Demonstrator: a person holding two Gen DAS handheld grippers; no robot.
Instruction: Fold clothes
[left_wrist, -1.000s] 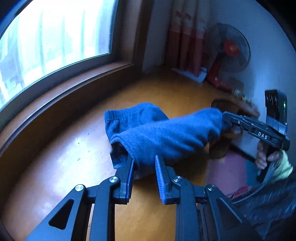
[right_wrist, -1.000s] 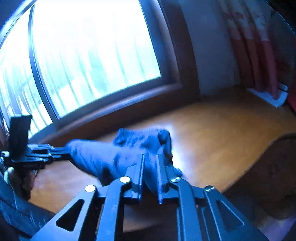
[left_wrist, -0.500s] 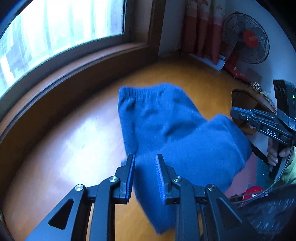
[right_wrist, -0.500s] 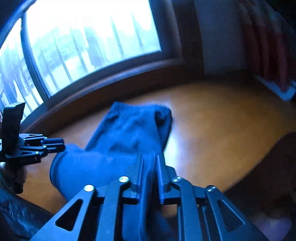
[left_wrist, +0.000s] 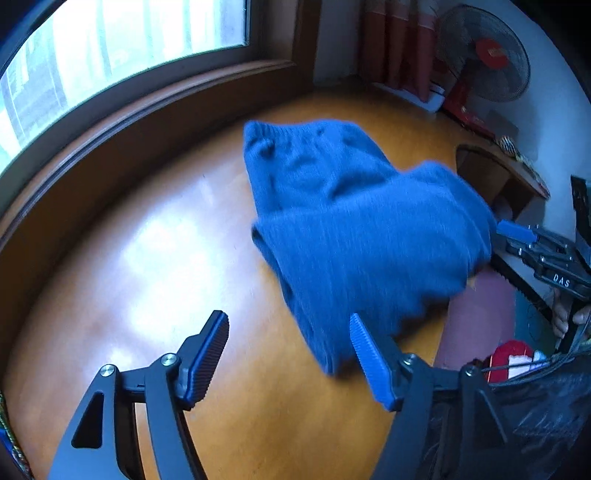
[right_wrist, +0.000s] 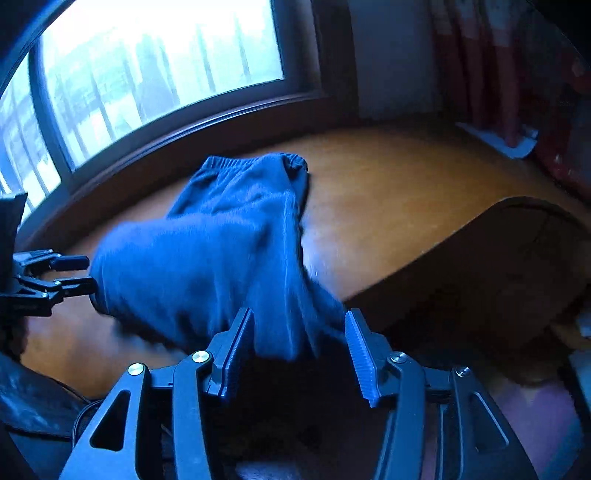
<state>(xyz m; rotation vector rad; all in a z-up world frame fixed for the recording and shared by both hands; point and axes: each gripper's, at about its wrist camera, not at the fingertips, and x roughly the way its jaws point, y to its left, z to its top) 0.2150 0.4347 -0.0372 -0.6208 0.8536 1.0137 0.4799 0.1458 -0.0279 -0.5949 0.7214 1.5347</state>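
Observation:
A blue knit garment (left_wrist: 369, 229) lies folded over on the orange wooden table (left_wrist: 147, 258), its elastic waistband at the far end. My left gripper (left_wrist: 288, 328) is open; the garment's near corner touches its right finger. In the right wrist view the garment (right_wrist: 207, 258) droops, blurred, over the table's near edge between the spread fingers of my open right gripper (right_wrist: 298, 321). Each gripper also shows in the other's view: the right gripper (left_wrist: 517, 240) at the cloth's right end, the left gripper (right_wrist: 70, 273) at its left end, fingers apart.
A window with a wooden sill runs along the table's far side. A red fan (left_wrist: 487, 62) and red curtains stand in the far right corner. A brown curved seat (right_wrist: 498, 258) sits off the table's right edge (right_wrist: 406, 266). A hand (left_wrist: 561, 314) holds the right gripper.
Both grippers have opened and let go of the garment. The lifted half has come down over the rest, and the cloth now lies doubled on the table.

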